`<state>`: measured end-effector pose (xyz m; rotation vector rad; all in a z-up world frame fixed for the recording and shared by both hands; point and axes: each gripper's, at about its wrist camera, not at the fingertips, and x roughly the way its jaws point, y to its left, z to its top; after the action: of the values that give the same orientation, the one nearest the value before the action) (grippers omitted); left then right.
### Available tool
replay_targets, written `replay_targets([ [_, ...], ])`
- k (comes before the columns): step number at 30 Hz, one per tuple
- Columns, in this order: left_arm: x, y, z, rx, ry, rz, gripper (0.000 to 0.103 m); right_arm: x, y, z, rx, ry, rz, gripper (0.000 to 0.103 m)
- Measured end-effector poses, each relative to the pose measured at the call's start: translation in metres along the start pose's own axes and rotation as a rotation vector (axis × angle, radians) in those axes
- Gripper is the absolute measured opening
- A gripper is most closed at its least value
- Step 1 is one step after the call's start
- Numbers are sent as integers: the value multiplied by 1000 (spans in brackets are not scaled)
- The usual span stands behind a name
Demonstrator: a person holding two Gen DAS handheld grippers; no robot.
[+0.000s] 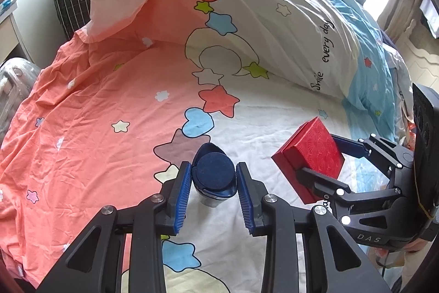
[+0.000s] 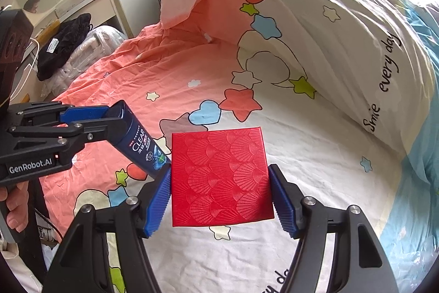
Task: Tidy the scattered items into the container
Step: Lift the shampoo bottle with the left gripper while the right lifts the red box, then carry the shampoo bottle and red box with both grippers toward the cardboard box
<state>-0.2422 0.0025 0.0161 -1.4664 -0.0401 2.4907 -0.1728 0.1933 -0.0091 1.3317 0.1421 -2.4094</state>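
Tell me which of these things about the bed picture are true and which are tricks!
1. The left tool holds a dark blue shampoo bottle. True.
2. The right tool holds a green ball. False: it grips a red box.
3. The bottle reads CLEAR. True.
4. The red box lies flat on the bedsheet. False: it is lifted, held between the tool's pads.
5. The pillow reads "every day". True.

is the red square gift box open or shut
Shut: the red square gift box has its fan-embossed lid seated, held between the right gripper fingers.
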Motion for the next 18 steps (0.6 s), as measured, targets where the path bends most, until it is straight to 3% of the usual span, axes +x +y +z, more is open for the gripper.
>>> replay_targets([
  [18,-38,-56,-23,129,-5,-48,33,-84,9,-39,0,-40,-115,64],
])
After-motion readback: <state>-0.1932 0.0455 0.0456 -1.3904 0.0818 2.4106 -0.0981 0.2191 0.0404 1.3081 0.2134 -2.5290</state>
